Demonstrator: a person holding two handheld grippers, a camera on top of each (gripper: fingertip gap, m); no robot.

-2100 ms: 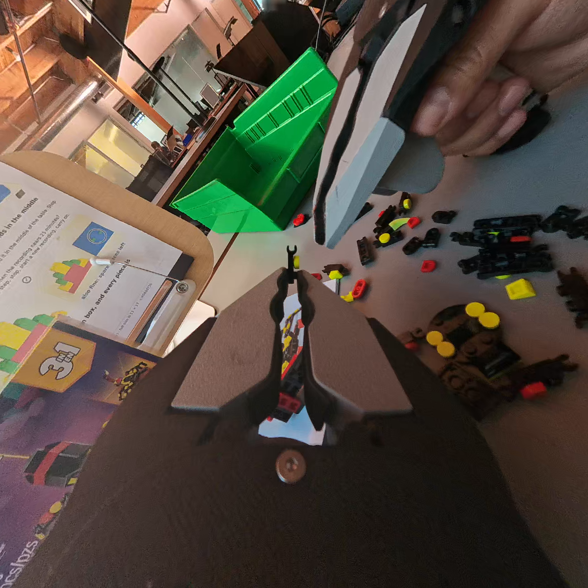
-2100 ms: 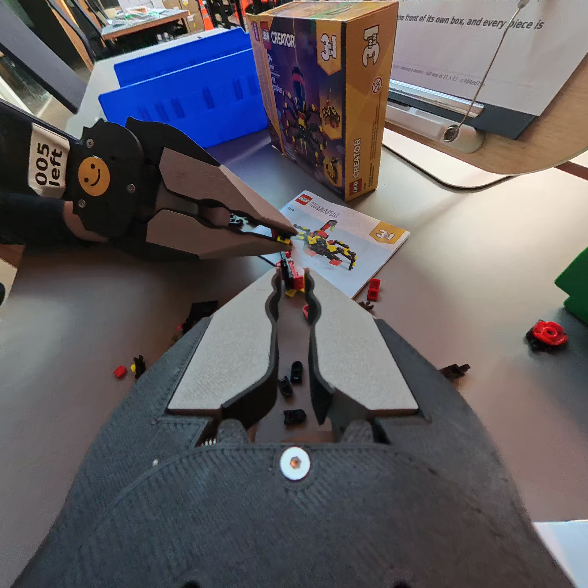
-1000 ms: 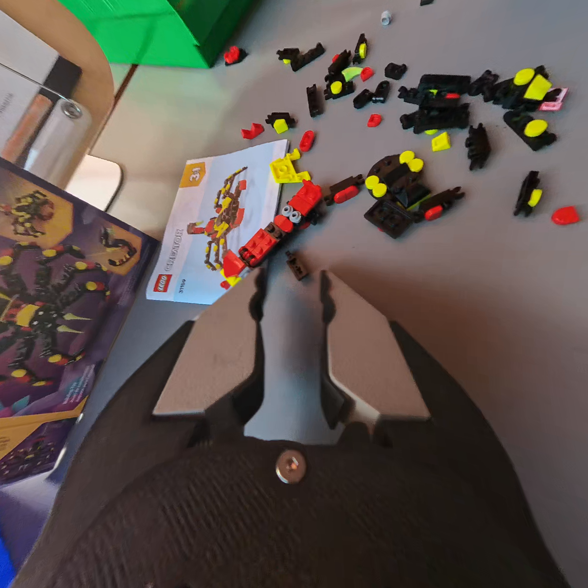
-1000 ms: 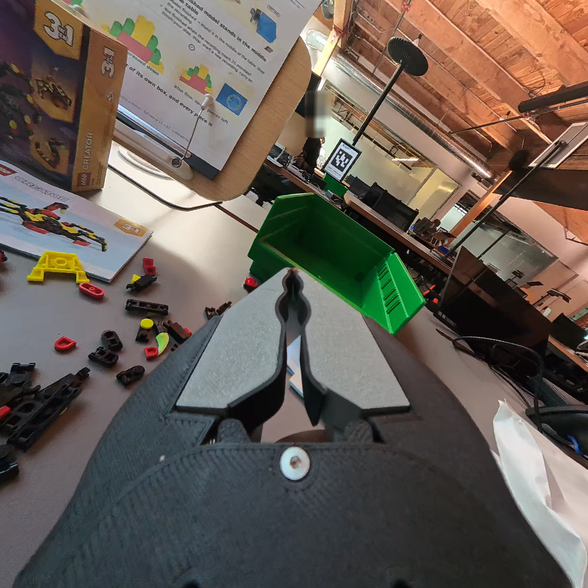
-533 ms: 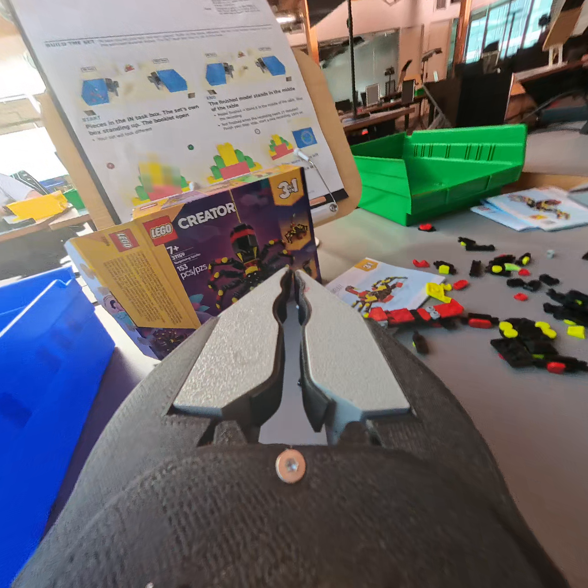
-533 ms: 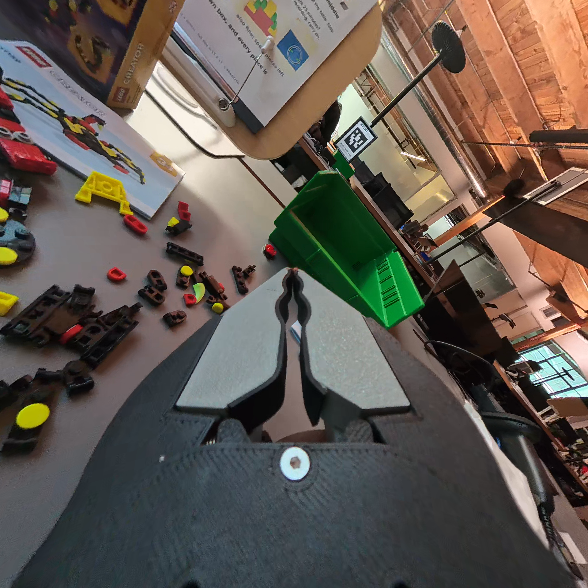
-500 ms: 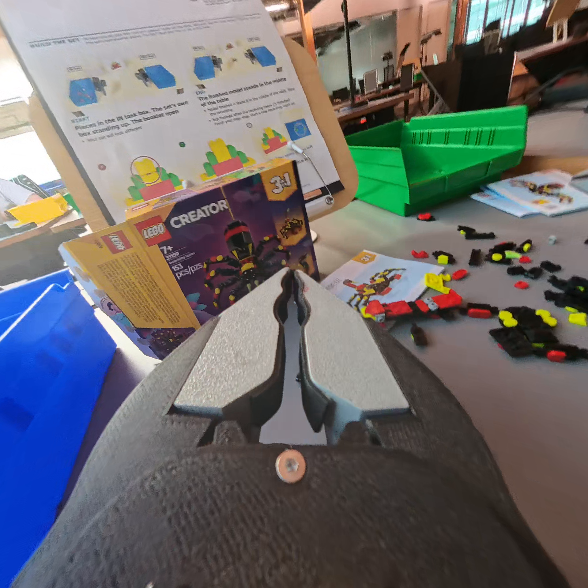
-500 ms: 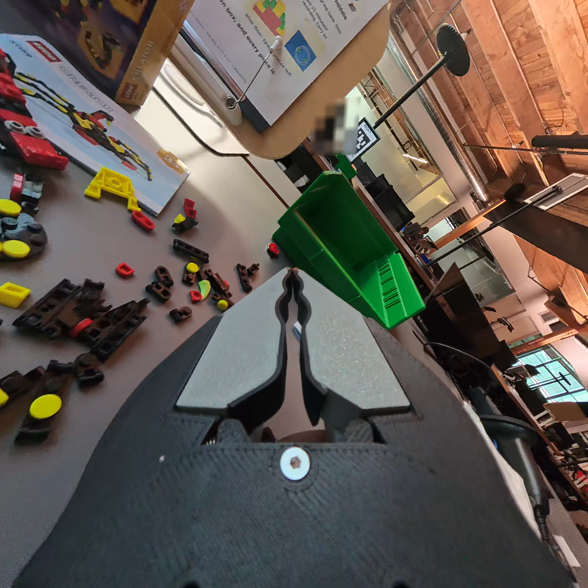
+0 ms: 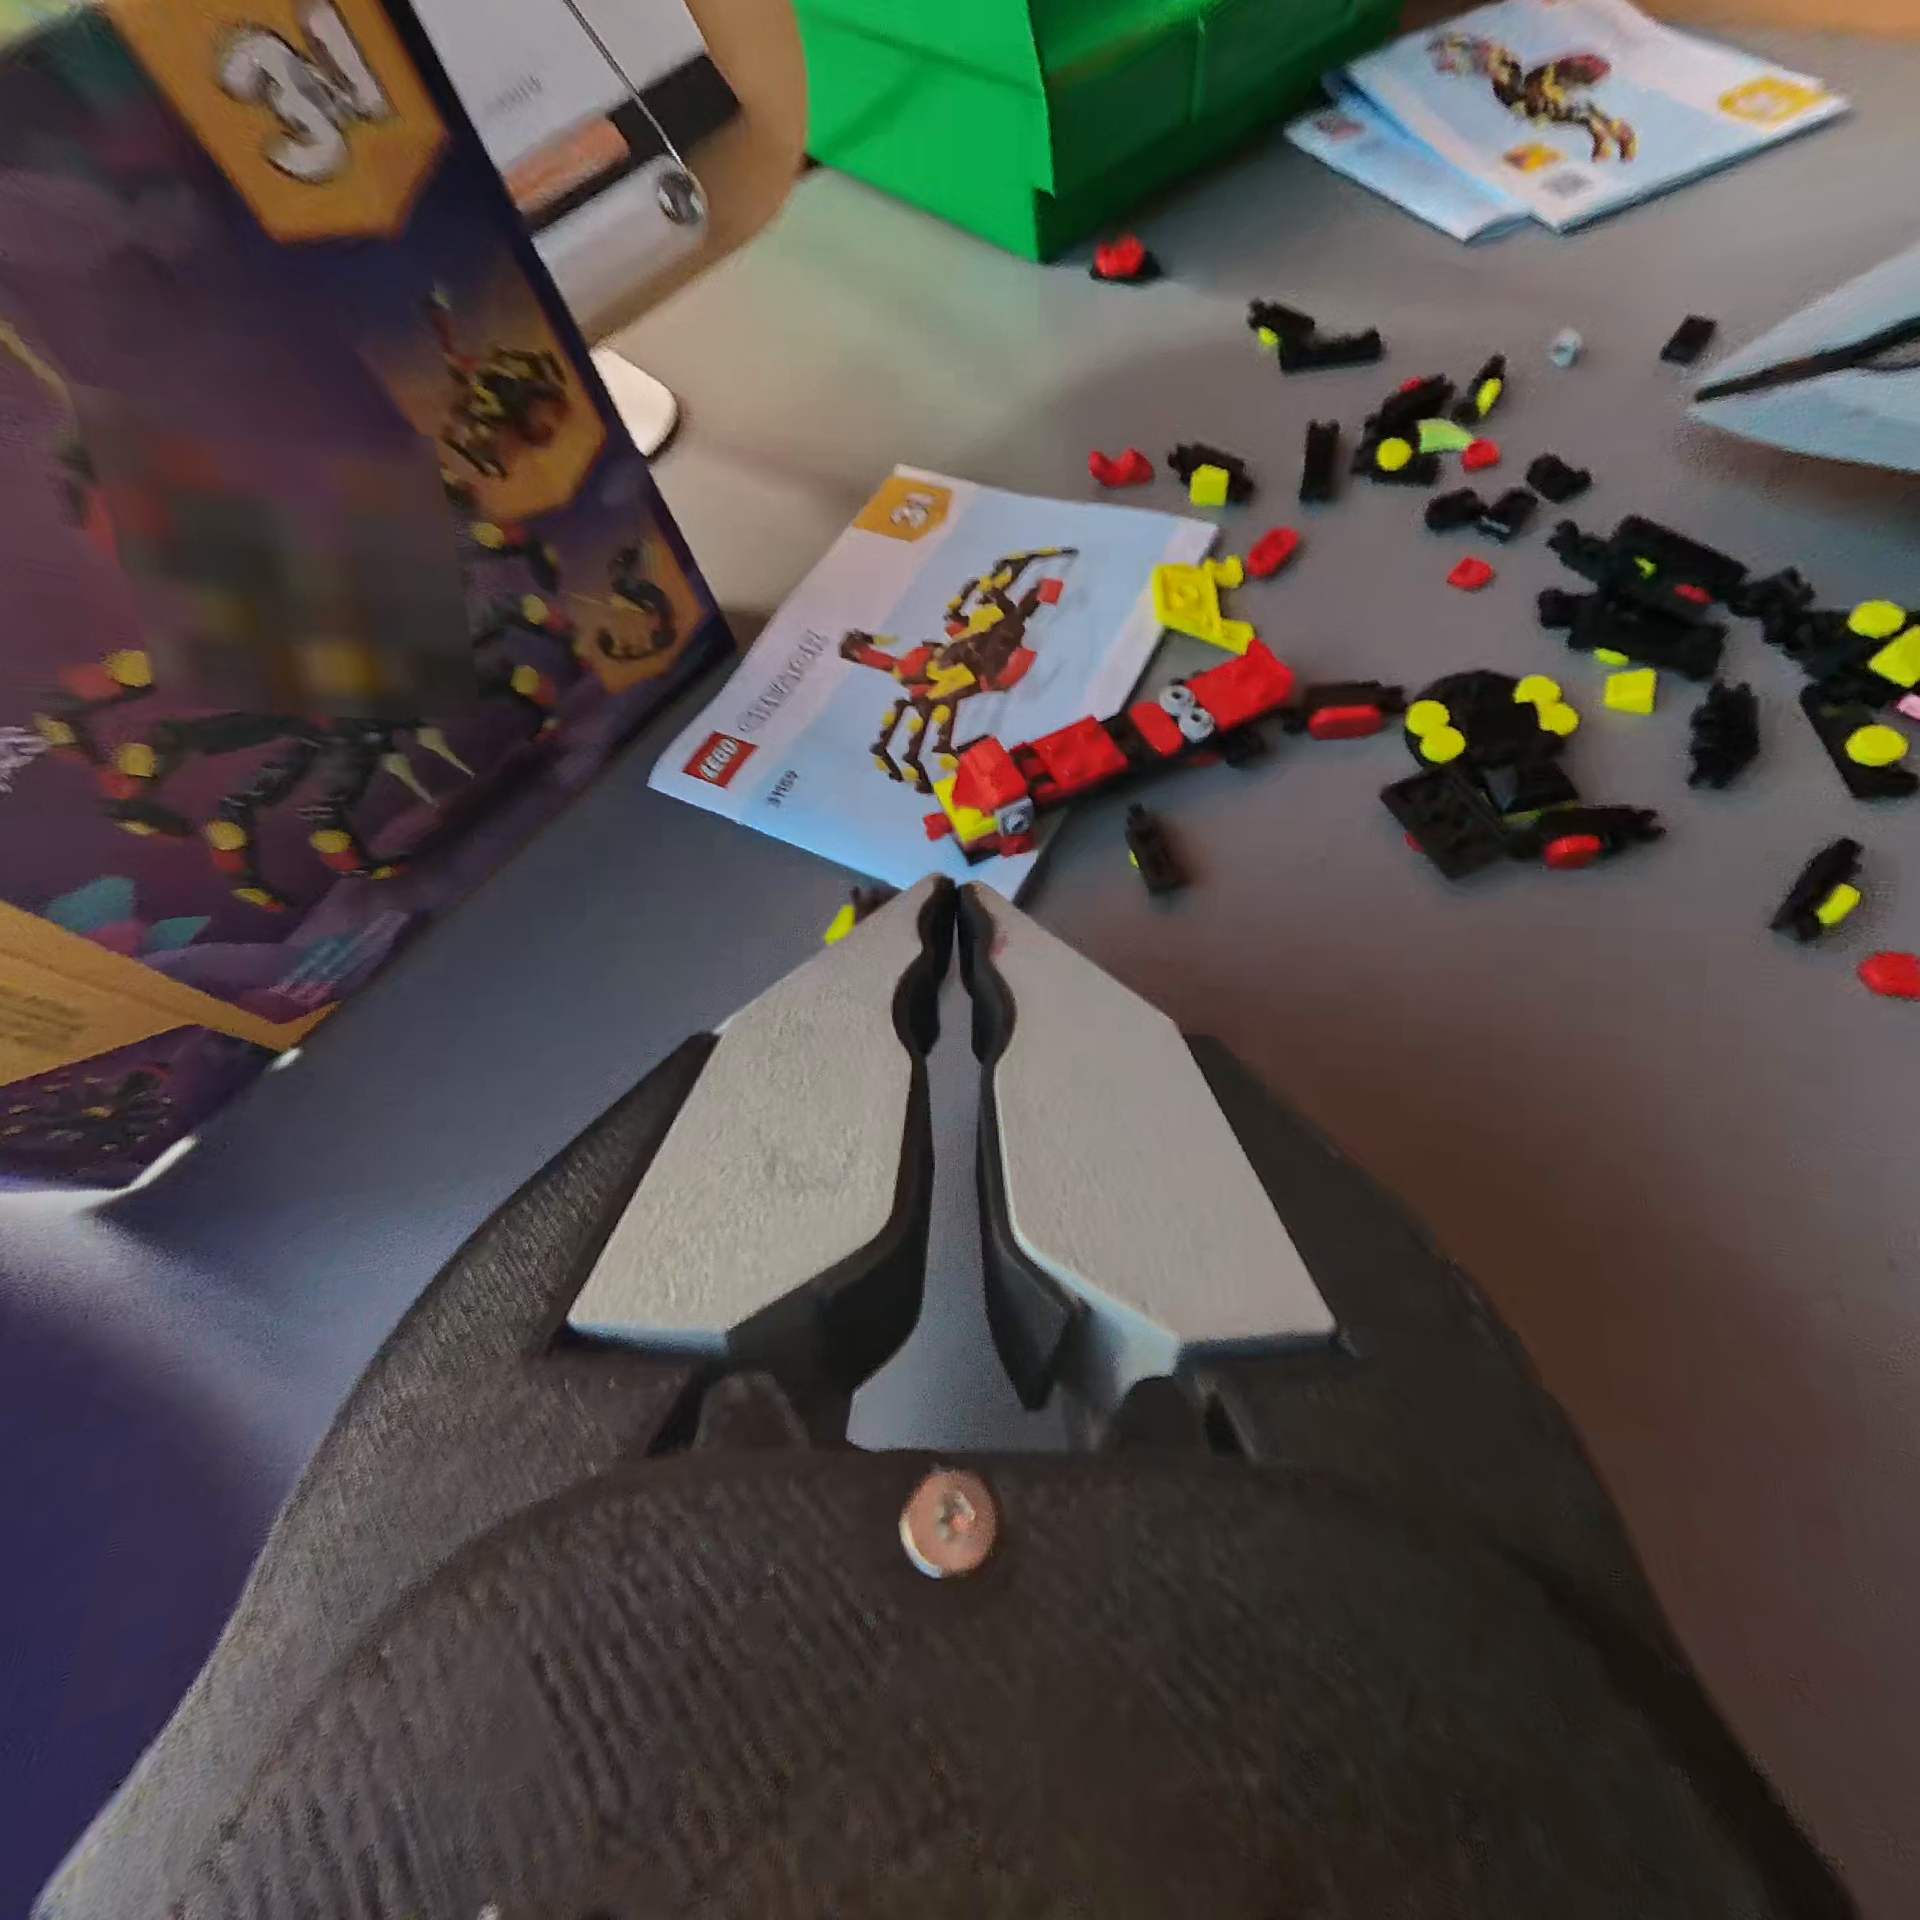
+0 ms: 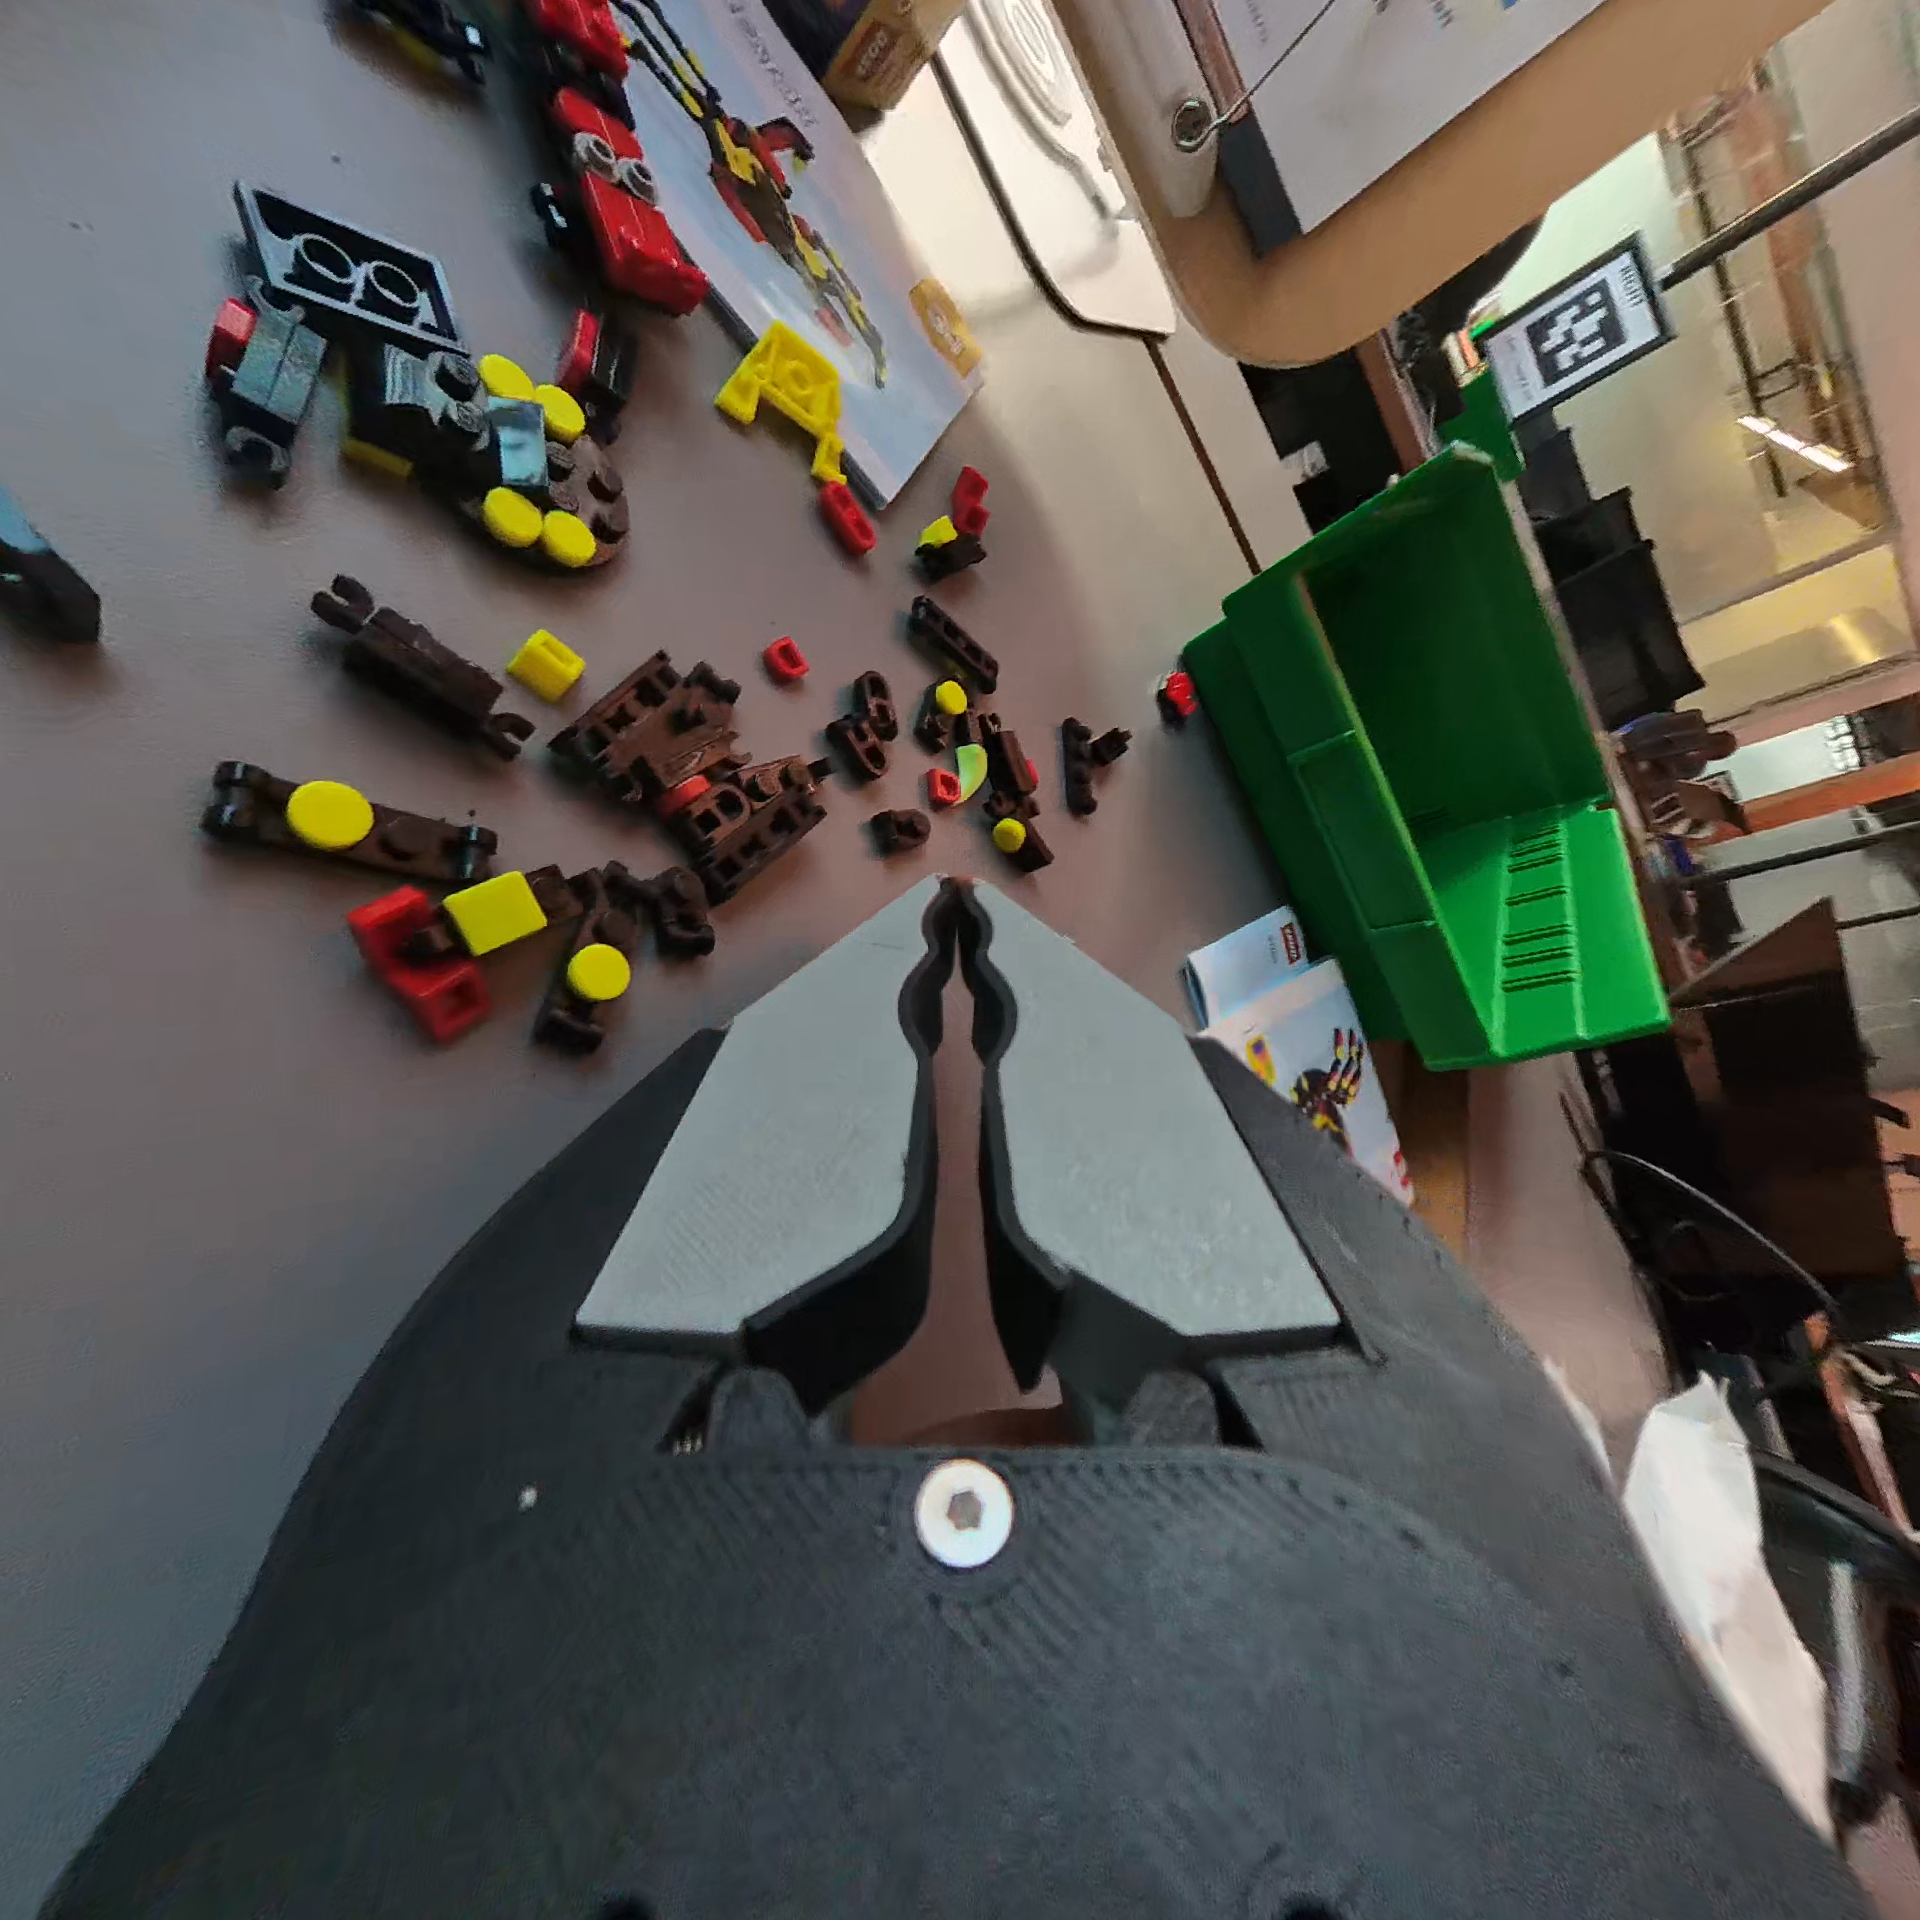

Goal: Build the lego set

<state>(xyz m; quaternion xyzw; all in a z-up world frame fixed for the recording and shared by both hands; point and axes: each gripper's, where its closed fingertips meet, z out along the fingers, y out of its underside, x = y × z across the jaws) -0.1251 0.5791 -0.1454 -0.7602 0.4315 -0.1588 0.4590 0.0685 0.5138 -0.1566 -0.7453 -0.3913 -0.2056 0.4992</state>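
Grey worktop point(image 9: 1351, 1091): red model point(image 9: 1117, 753), long axis crosswise, lies on the booklet's point(image 9: 935, 665) near corner, just ahead of the left gripper point(image 9: 956, 899); right gripper point(image 10: 951, 888) farther. Both closed, empty.

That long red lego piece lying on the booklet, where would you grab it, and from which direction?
Probably across the middle of the red build, coming down from above with the fingers either side of its narrow width. It lies flat and long, half on the booklet, so its ends look knobbly and its long sides offer straighter faces to pinch.
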